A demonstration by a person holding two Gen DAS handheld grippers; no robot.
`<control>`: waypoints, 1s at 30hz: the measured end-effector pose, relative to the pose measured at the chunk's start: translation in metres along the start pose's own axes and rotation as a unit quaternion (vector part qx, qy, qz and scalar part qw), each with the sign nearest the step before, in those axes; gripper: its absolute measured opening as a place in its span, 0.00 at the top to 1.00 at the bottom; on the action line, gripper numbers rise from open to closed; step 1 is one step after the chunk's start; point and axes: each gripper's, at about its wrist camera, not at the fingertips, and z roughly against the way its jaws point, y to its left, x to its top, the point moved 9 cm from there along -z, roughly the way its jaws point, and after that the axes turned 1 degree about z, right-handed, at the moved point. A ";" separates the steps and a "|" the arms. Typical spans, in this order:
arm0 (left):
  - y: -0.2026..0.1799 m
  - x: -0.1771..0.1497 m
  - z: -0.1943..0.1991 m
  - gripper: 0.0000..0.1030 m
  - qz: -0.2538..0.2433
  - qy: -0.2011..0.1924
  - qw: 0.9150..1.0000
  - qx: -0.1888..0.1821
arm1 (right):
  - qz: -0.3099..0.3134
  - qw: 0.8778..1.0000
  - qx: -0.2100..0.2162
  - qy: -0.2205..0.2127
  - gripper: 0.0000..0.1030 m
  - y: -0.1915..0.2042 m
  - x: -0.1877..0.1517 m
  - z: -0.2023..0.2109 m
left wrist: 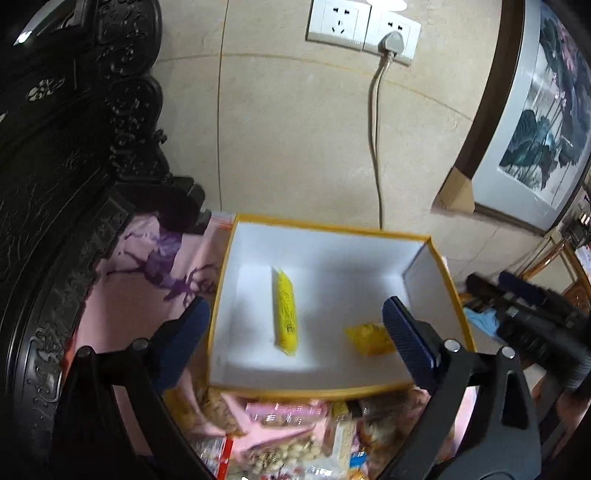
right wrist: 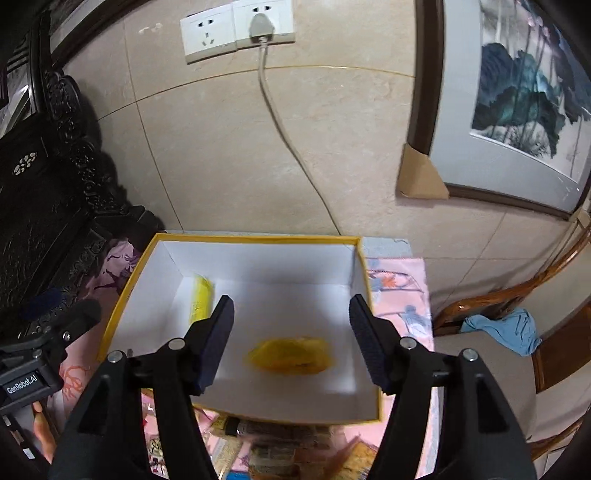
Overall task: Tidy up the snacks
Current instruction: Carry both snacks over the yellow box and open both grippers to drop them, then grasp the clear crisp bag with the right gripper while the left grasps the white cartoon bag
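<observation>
A yellow-rimmed box with a white inside (left wrist: 325, 266) (right wrist: 258, 273) stands on the pink cloth by the wall. In it lie a long yellow stick packet (left wrist: 285, 312) (right wrist: 201, 299) at the left and a small yellow snack packet (left wrist: 369, 338) (right wrist: 291, 354), blurred, at the right front. My left gripper (left wrist: 295, 339) is open and empty above the box's front left. My right gripper (right wrist: 291, 339) is open and empty right above the small packet. Several snack packs (left wrist: 288, 439) (right wrist: 280, 454) lie in a heap in front of the box.
A dark carved wooden chest (left wrist: 66, 184) stands at the left. A cord (left wrist: 375, 140) hangs from the wall socket (left wrist: 362, 29) behind the box. A framed painting (right wrist: 517, 103) leans at the right. A wooden chair with a blue cloth (right wrist: 509, 328) is at the right.
</observation>
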 end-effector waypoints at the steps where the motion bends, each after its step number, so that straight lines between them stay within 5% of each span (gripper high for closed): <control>1: 0.001 -0.007 0.004 0.07 -0.002 0.004 1.000 -0.001 | -0.005 1.000 0.008 0.001 0.37 -0.006 -0.007 0.005; 15: 0.010 -0.180 0.036 0.07 -0.028 0.101 0.995 0.001 | -0.074 0.985 -0.010 0.157 0.36 -0.080 -0.214 -0.006; 21: 0.022 -0.215 0.043 0.07 -0.018 0.133 0.991 0.004 | -0.129 0.979 0.003 0.156 0.36 -0.069 -0.218 -0.027; 28: 0.020 -0.205 0.057 0.07 -0.026 0.112 0.993 0.010 | -0.150 0.973 -0.056 0.168 0.37 -0.075 -0.219 -0.073; 30: 0.023 -0.204 0.058 0.07 -0.023 0.112 0.993 0.014 | -0.156 0.975 -0.047 0.154 0.49 -0.081 -0.223 -0.074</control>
